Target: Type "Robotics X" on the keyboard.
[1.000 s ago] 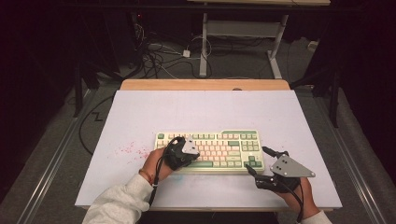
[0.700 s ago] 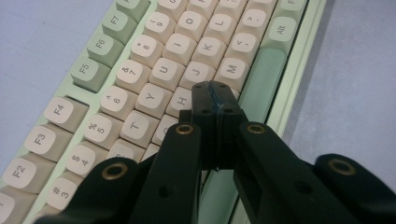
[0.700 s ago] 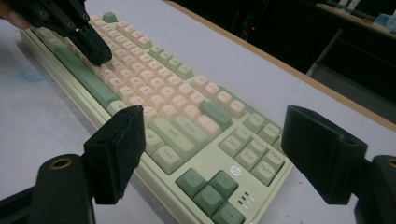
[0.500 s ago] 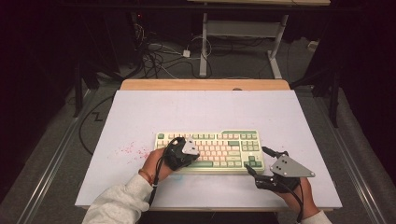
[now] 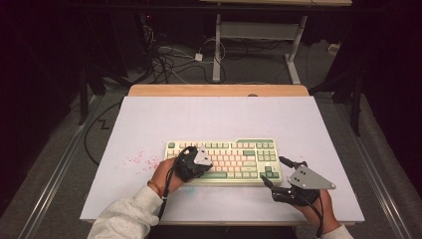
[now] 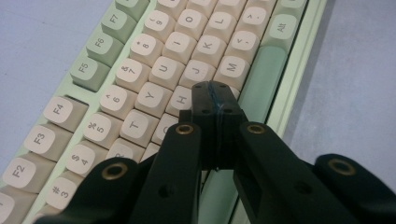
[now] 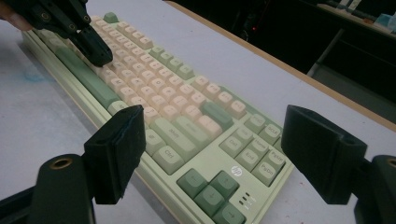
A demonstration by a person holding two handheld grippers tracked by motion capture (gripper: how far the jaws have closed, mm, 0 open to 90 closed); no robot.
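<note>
— Keyboard (image 5: 224, 160) first: where do we have it, and how does it run?

— It lies near the front edge of the table (image 5: 149, 119), a little right of the middle, its long axis along that edge. The green space bar faces us.

— Starting from the left, then. What is our left gripper (image 6: 215, 100) doing?

— Its fingers are pressed flat together with nothing between them, and they make one blunt tip. That tip comes down on the letter keys just beside H, above the space bar. We cannot tell whether it pushes a key or merely touches it.

— And the right gripper (image 7: 229, 154)?

— It sits off the keyboard's right front corner, over bare table, fingers spread wide and empty. The arrow keys lie straight ahead between them.

— So which hand is nearer the work?

— We judge the left, since it is already on the letter block. Keys to the right of H lie along the long axis, so the next press likely means sliding sideways along the row.
</note>
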